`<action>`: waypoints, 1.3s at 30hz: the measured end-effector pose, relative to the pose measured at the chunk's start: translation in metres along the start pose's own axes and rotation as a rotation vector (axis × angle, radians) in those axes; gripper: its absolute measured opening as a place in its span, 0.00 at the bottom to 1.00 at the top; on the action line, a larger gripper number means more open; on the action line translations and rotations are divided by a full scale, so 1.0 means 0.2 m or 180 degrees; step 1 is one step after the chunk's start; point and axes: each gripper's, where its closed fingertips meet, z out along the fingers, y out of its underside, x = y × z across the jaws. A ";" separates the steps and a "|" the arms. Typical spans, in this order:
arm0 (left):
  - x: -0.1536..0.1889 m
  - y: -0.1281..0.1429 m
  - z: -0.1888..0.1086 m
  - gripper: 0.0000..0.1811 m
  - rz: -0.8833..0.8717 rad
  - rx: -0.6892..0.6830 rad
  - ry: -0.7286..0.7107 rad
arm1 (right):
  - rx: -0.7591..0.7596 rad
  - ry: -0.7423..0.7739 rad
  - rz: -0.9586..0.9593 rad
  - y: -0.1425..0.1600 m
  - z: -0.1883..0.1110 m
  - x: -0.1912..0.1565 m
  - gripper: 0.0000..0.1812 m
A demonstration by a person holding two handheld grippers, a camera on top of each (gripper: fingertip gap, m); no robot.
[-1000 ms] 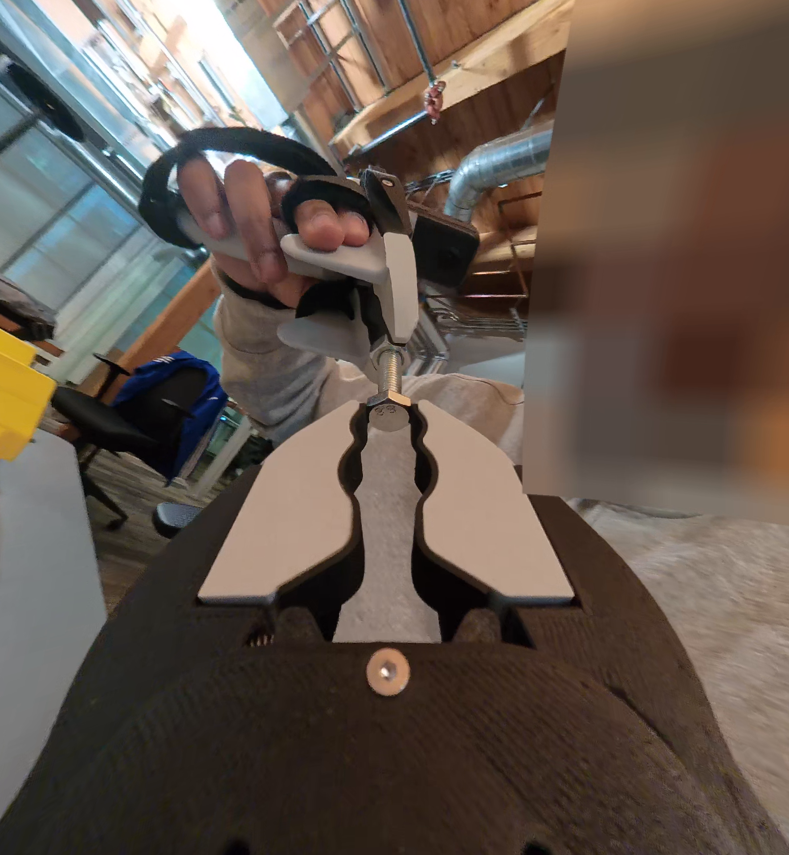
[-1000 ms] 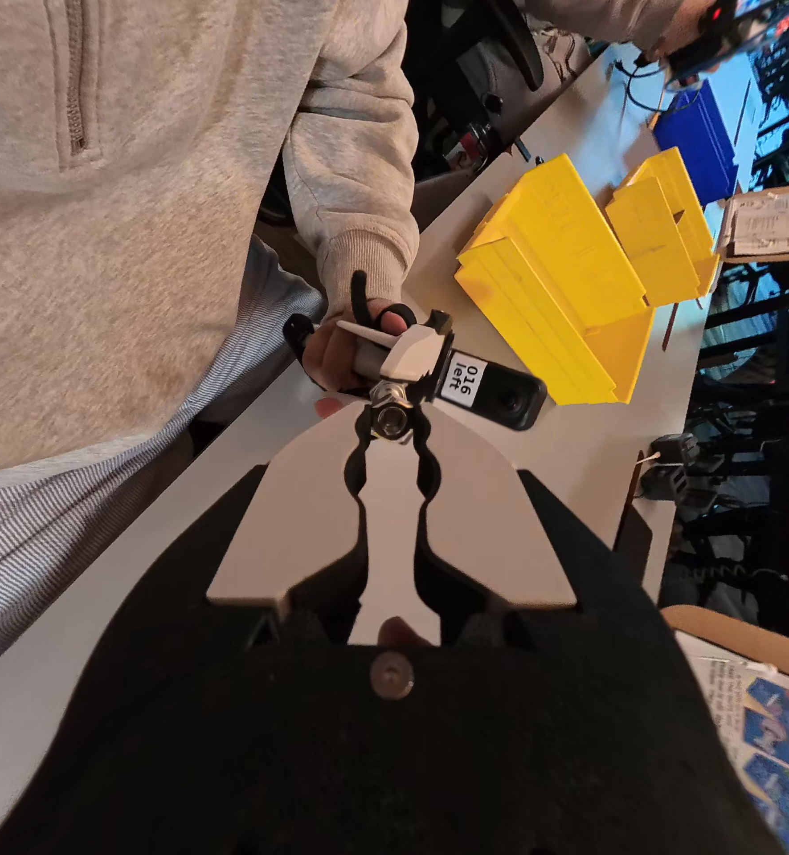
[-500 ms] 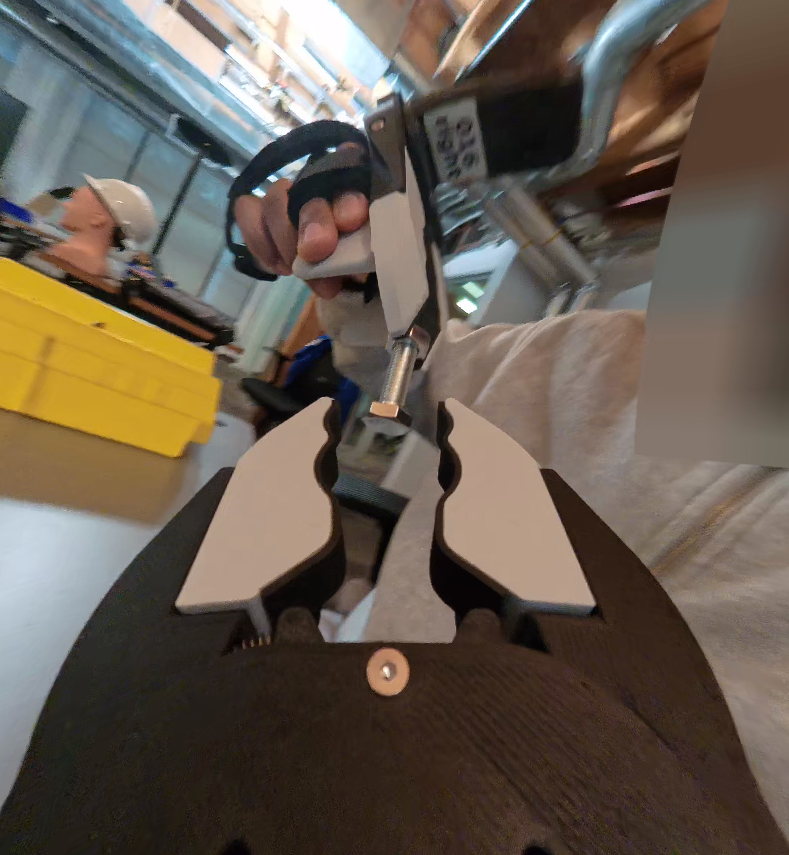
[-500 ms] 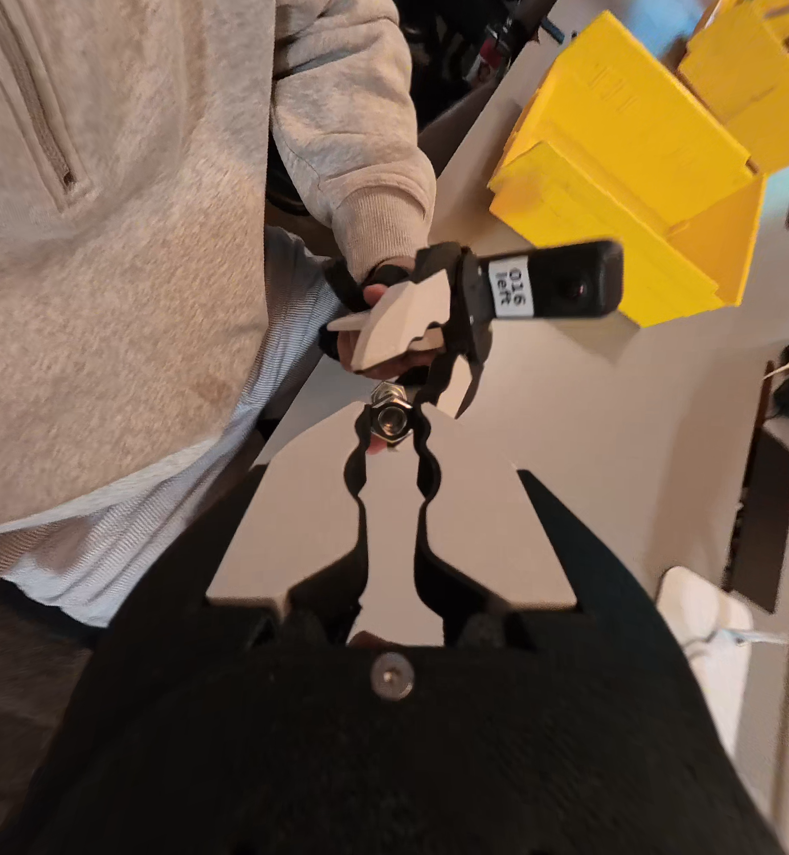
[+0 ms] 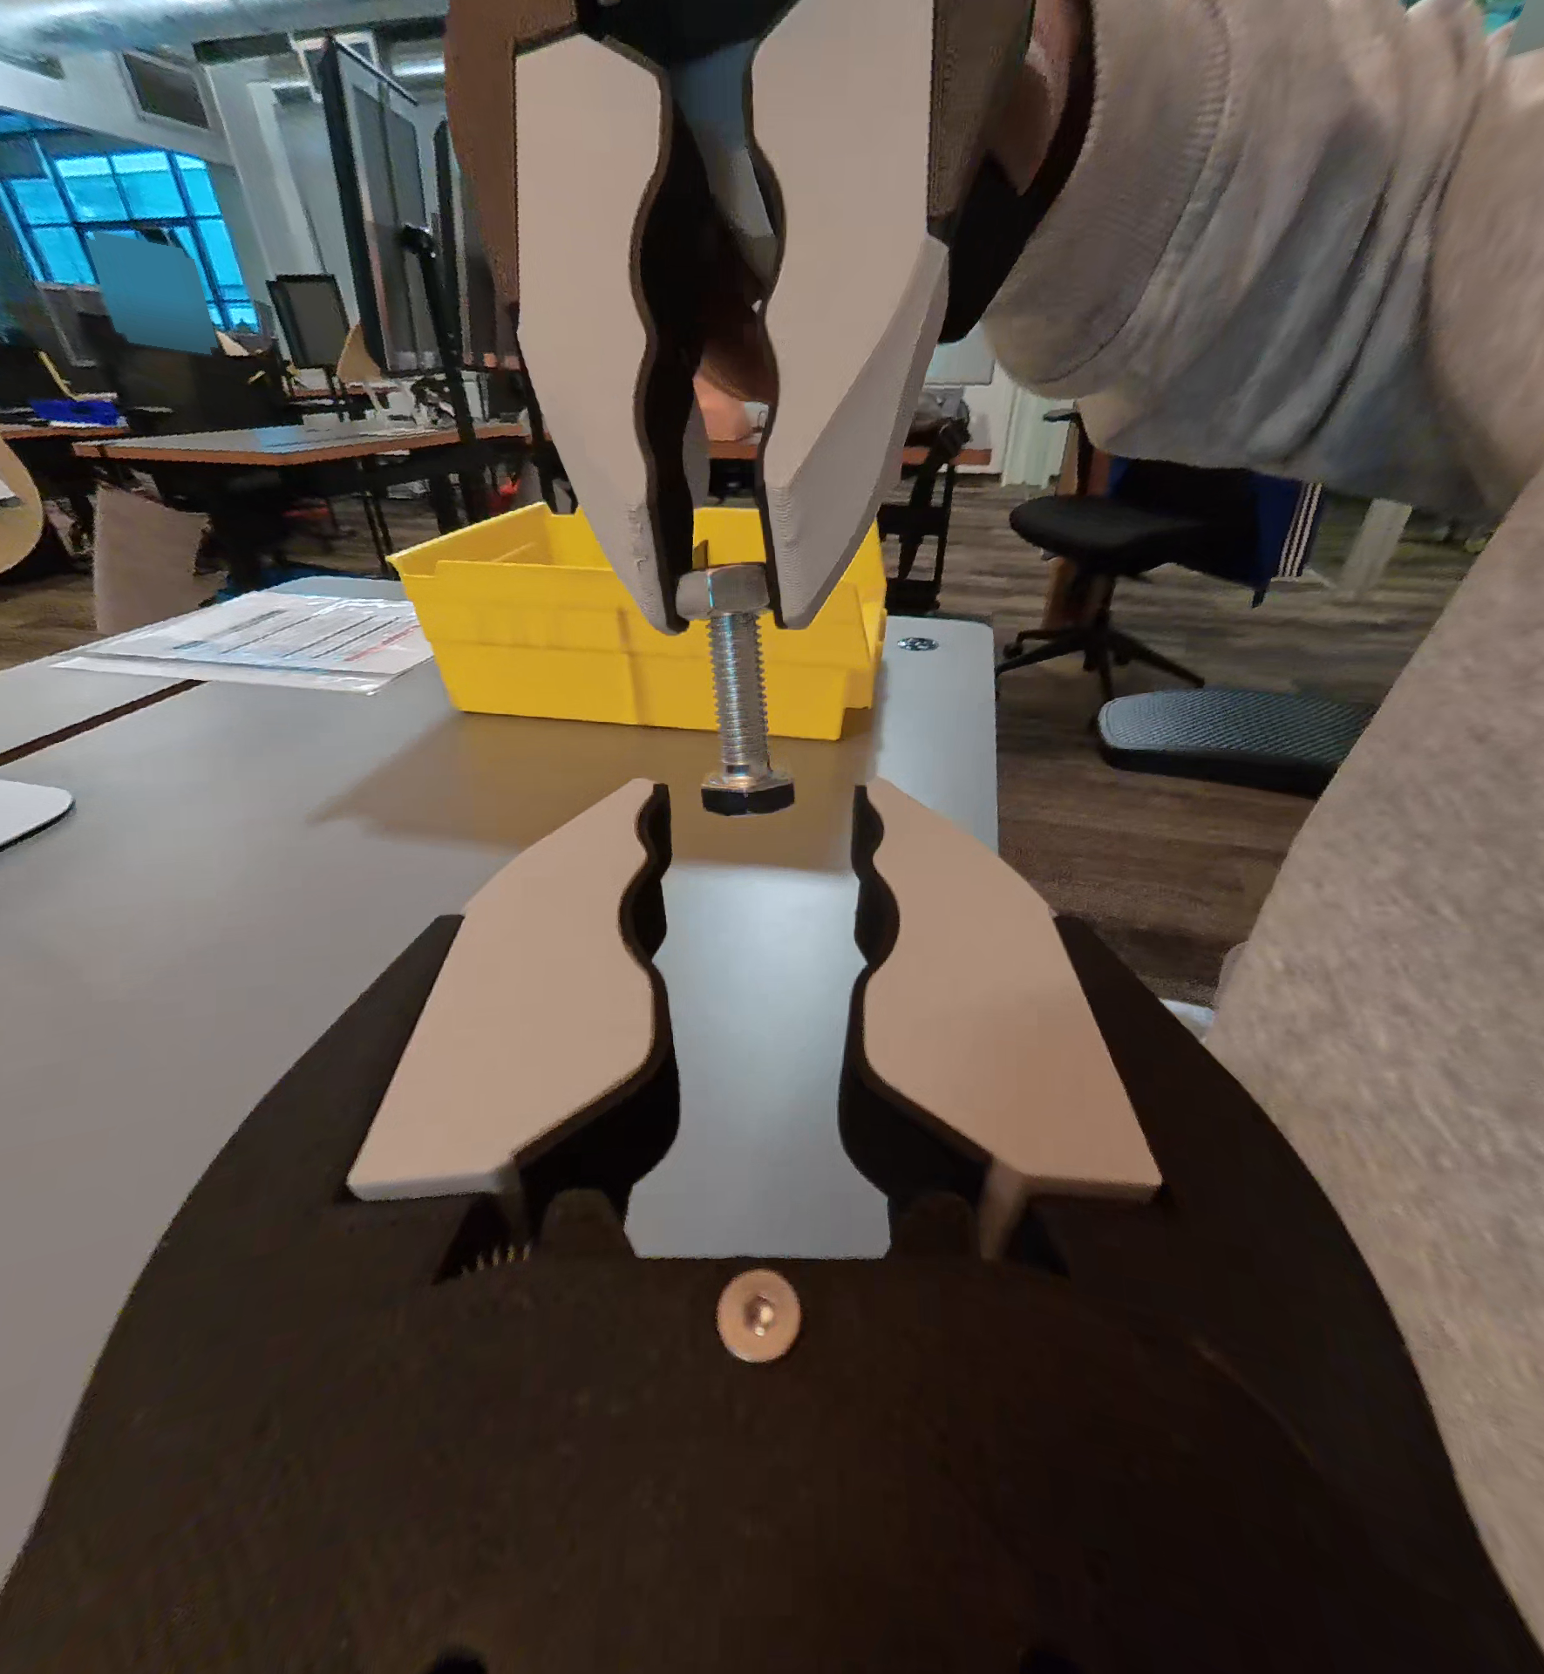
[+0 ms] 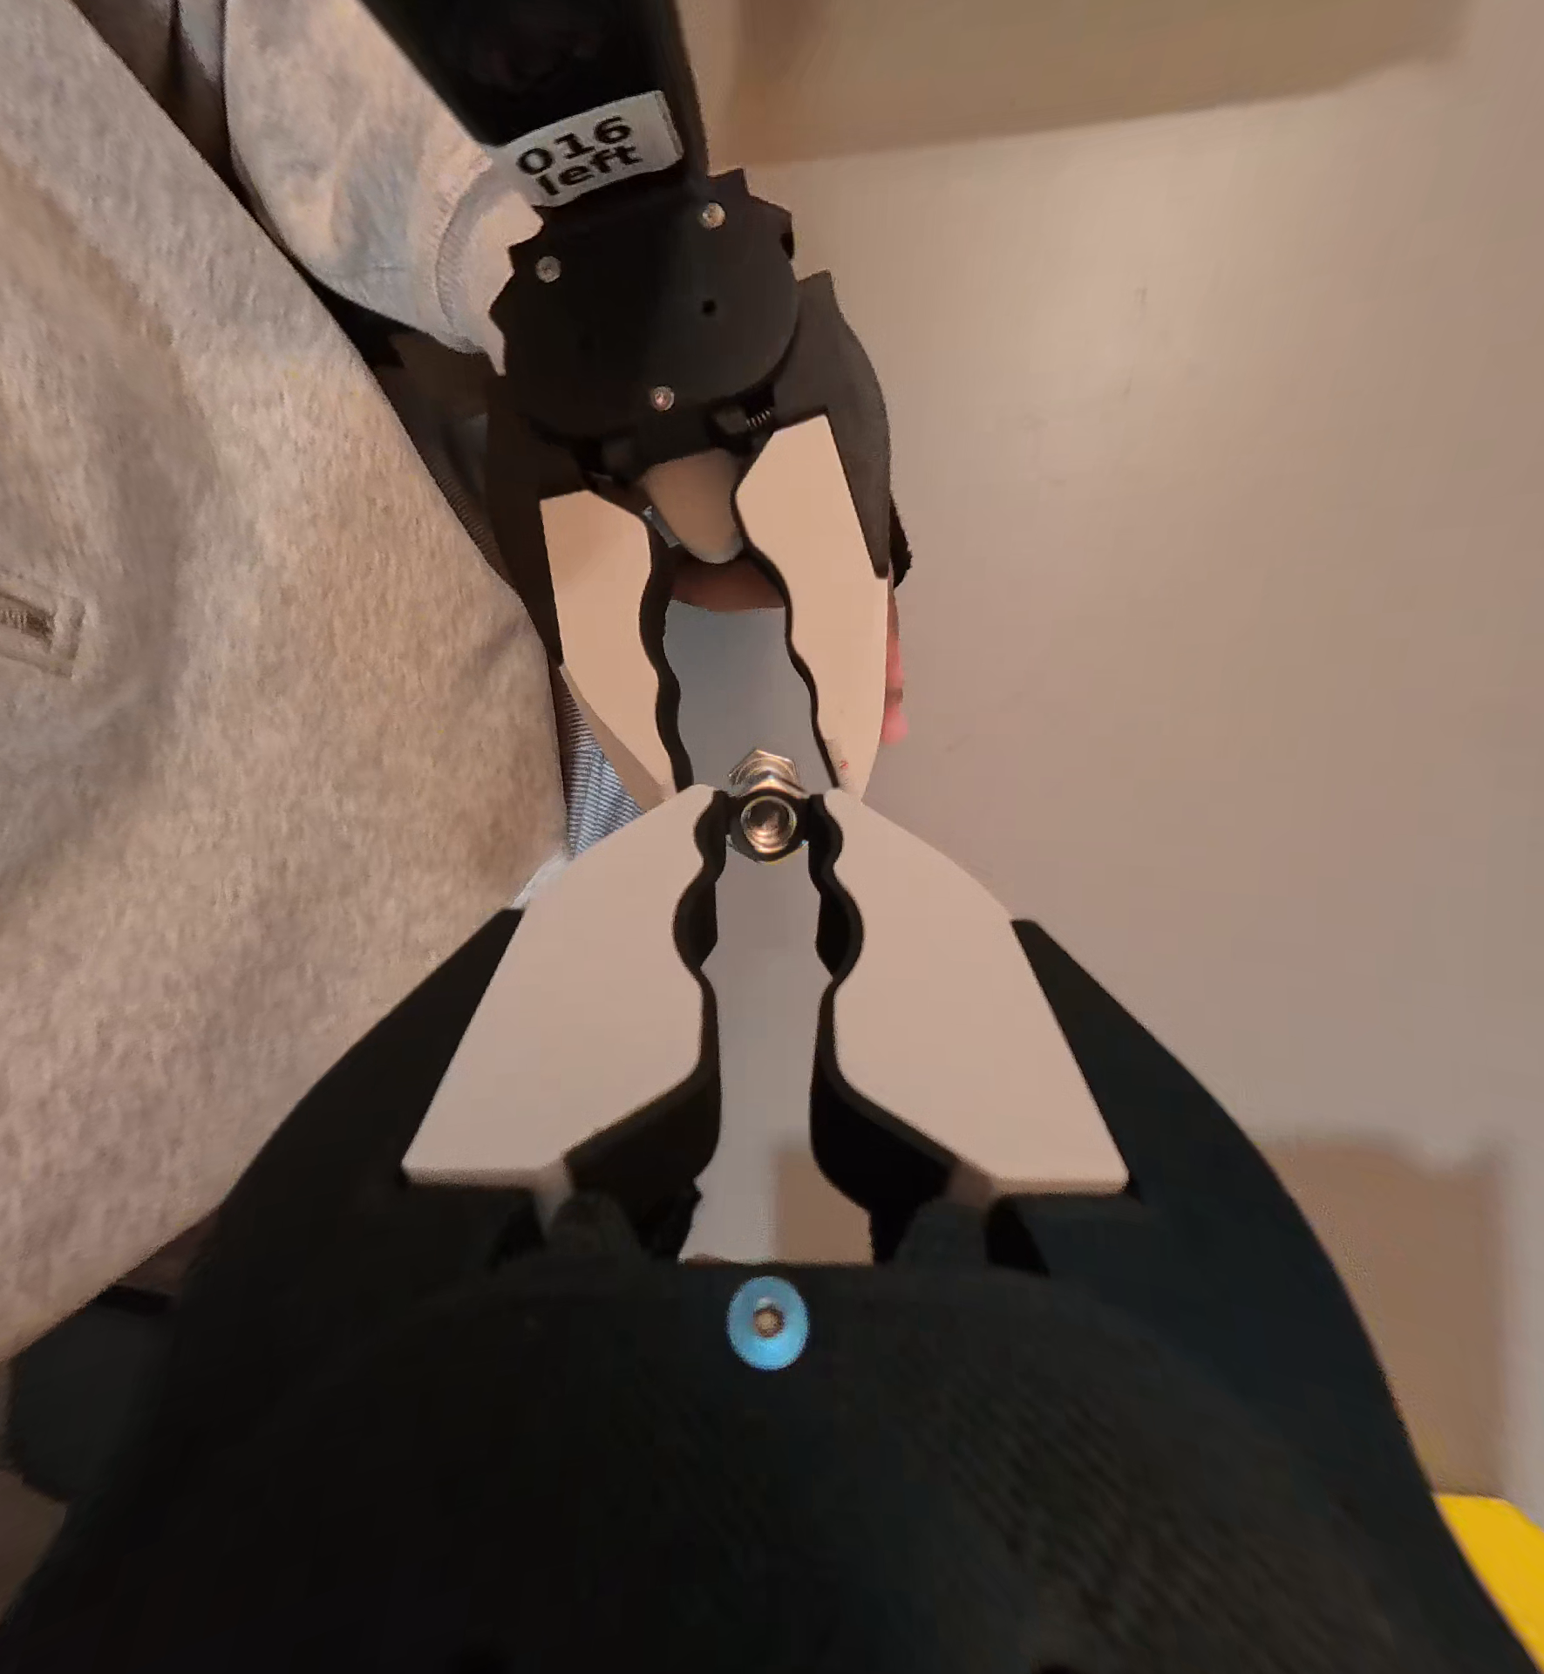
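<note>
Right gripper (image 5: pixel 721 616) is pinching my bolt (image 5: pixel 736 697) by its head, hanging it threads-down; I'm holding the left gripper (image 5: pixel 754 797) wide apart, tips flanking the nut (image 5: pixel 747 797), above the table (image 5: pixel 206 861).

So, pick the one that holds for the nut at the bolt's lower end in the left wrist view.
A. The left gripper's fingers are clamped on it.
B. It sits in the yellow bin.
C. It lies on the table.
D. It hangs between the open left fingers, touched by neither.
D: the nut sits on the bolt held by the right gripper, with a gap to each finger of the left gripper.
</note>
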 end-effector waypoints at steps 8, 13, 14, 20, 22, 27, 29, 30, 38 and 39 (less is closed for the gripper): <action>-0.02 -0.01 -0.01 0.16 0.0000 0.0006 -0.0076 | -0.0114 0.0036 0.0162 0.01 0.03 0.01 0.10; -0.02 0.00 0.00 0.10 0.0037 -0.0028 -0.0109 | -0.0136 0.0041 0.0201 0.00 0.04 0.01 0.10; -0.02 0.00 0.00 0.10 0.0043 -0.0039 -0.0092 | -0.0148 0.0039 0.0188 0.00 0.04 0.00 0.10; 0.04 -0.01 0.00 0.10 -0.0131 -0.0023 0.0216 | -0.0152 -0.0069 -0.0249 0.00 0.03 -0.06 0.10; 0.09 -0.01 0.00 0.10 -0.0228 -0.0011 0.0464 | -0.0097 -0.0254 -0.0436 0.00 0.03 -0.11 0.10; 0.18 0.02 0.00 0.10 -0.0561 -0.0151 0.0935 | -0.0087 -0.0350 -0.1265 0.06 0.05 -0.17 0.10; 0.20 0.03 -0.01 0.10 -0.0572 -0.0189 0.1046 | -0.0090 -0.0373 -0.1498 0.07 0.06 -0.20 0.10; 0.22 0.03 -0.01 0.10 -0.0571 -0.0203 0.1094 | -0.0088 -0.0411 -0.1529 0.07 0.06 -0.21 0.10; 0.35 0.00 -0.07 0.10 -0.0995 -0.0166 0.1870 | 0.0252 -0.0696 -0.2194 0.08 0.05 -0.33 0.10; 0.36 0.00 -0.07 0.10 -0.1026 -0.0161 0.1934 | 0.0280 -0.0718 -0.2225 0.08 0.05 -0.34 0.10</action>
